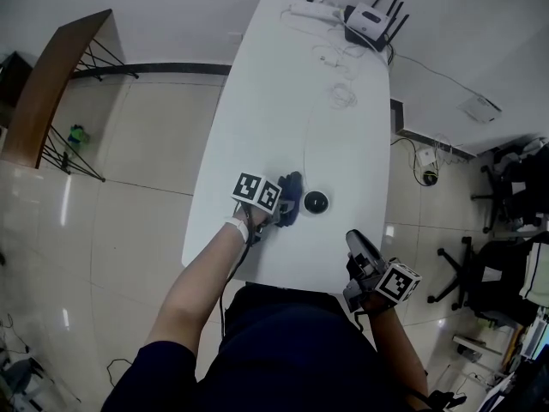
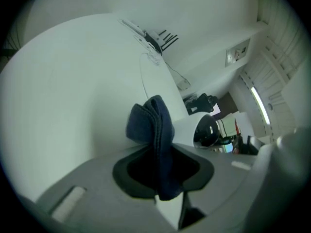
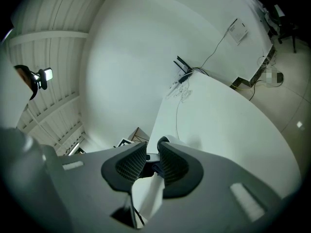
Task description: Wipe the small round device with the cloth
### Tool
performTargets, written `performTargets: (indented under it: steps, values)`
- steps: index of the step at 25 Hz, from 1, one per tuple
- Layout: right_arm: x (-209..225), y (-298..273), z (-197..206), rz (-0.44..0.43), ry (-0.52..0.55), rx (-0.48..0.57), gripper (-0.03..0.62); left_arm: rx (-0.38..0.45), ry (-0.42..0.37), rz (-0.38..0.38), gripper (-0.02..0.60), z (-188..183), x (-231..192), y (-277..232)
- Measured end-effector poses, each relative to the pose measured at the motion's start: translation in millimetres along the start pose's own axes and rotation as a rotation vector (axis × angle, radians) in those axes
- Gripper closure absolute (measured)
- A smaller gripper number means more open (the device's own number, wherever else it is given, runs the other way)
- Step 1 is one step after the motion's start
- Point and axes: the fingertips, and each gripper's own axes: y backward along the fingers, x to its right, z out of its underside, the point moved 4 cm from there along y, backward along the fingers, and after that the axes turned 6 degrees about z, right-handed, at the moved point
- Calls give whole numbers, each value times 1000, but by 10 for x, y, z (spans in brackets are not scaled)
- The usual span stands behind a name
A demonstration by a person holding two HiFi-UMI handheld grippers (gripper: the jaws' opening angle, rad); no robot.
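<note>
The small round device (image 1: 316, 202), a black dome on a white base, sits on the white table (image 1: 257, 101) near its front end. Just left of it, my left gripper (image 1: 286, 204) is shut on a folded dark blue cloth (image 1: 292, 185). In the left gripper view the cloth (image 2: 154, 125) sticks out between the pads, with the device (image 2: 208, 130) close on its right; I cannot tell if they touch. My right gripper (image 1: 353, 239) hovers at the table's front right corner, apart from the device. Its pads (image 3: 171, 163) stand a narrow gap apart with nothing between them.
A thin black cable (image 1: 306, 144) runs from the device up the table. A router with antennas (image 1: 371, 20), a white power strip (image 1: 313, 9) and loose white wires (image 1: 341, 93) lie at the far end. Office chairs (image 1: 506, 187) stand on the right, a wooden shelf (image 1: 51, 75) on the left.
</note>
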Motion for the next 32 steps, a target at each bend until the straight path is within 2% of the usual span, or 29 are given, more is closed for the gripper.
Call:
performTargets:
  steps: [2, 3, 5, 9, 10, 11, 13, 15, 18, 20, 23, 25, 29, 32]
  values:
    - [-16, -2, 3, -14, -3, -2, 502, 21, -59, 3, 494, -54, 114, 78]
    - [-28, -8, 3, -25, -8, 0, 502, 29, -121, -1, 494, -86, 214, 135]
    - [4, -15, 7, -33, -7, 2, 502, 14, -308, -35, 494, -126, 480, 255]
    - [74, -44, 38, -49, -5, -8, 505, -67, -782, -193, 494, -40, 996, 367]
    - [61, -55, 40, -50, -10, -8, 505, -92, -880, -220, 494, 29, 1094, 346]
    - [65, -65, 47, -49, -14, -9, 505, -126, -950, -231, 494, 121, 1166, 302]
    - [91, -86, 70, -49, -17, -14, 507, -190, -1004, -232, 494, 292, 1207, 196]
    - [92, -91, 78, -51, -17, -16, 507, -208, -978, -227, 495, 345, 1155, 145]
    - [127, -48, 57, -47, -17, -12, 518, -136, -870, -214, 495, 153, 1097, 263]
    - [212, 8, 33, -11, -10, -8, 547, -86, -786, -193, 495, -57, 1052, 409]
    - [249, 82, -13, 17, -27, 16, 548, -40, -620, -93, 495, -320, 947, 477]
    - [250, 119, -19, 30, -29, 22, 548, -74, -539, -64, 495, -386, 745, 376]
    - [231, 153, -4, 46, -44, 34, 548, -221, -479, -109, 495, -285, 328, 80]
    - [214, 150, -9, 58, -32, 37, 548, -271, -415, -131, 495, -200, 142, -76]
